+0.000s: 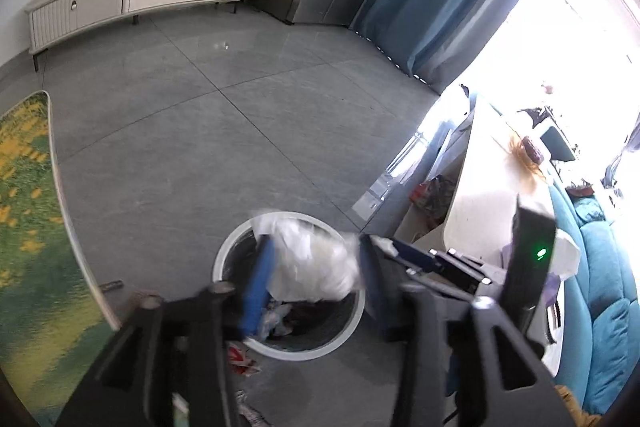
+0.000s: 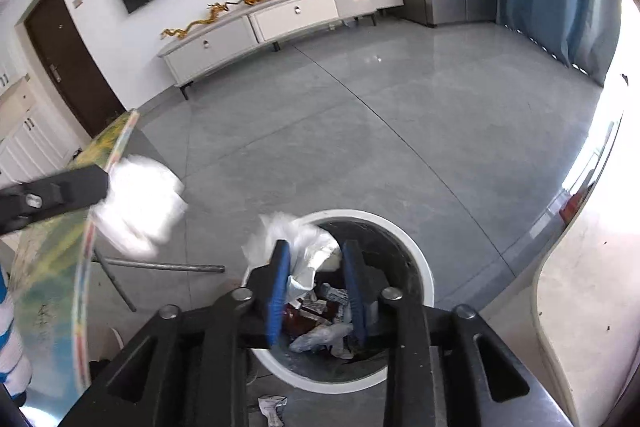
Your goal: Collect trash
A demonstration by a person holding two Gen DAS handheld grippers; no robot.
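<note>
- Far left, the green-and-yellow table [image 2: 52, 267] crowds the bin, its curved edge and metal legs close by.
- Just past that edge, the left gripper [image 1: 316, 267] carries a white plastic bag [image 1: 316, 259]; blue pads wide apart, the bag bulging between them, so it looks gripped, and it hangs over the bin's near rim. From the other view the wad blurs bright white [image 2: 140, 211].
- Red-and-white scraps [image 1: 240, 359] lie on the grey floor right beside the bin.
- Centre stage, the round white-rimmed bin [image 2: 424, 267], already holding wrappers and crumpled plastic.
- The right gripper [image 2: 316, 291] hovers right over the bin mouth, pads parted and nothing pinched; a crinkled clear bag [image 2: 288, 239] brushes its left finger at the rim.
- Another paper scrap [image 2: 272, 407] sits on the floor below the bin.
- To the right, a pale counter [image 2: 580, 287] curves in close, and the teal sofa [image 1: 600, 287] beyond.
</note>
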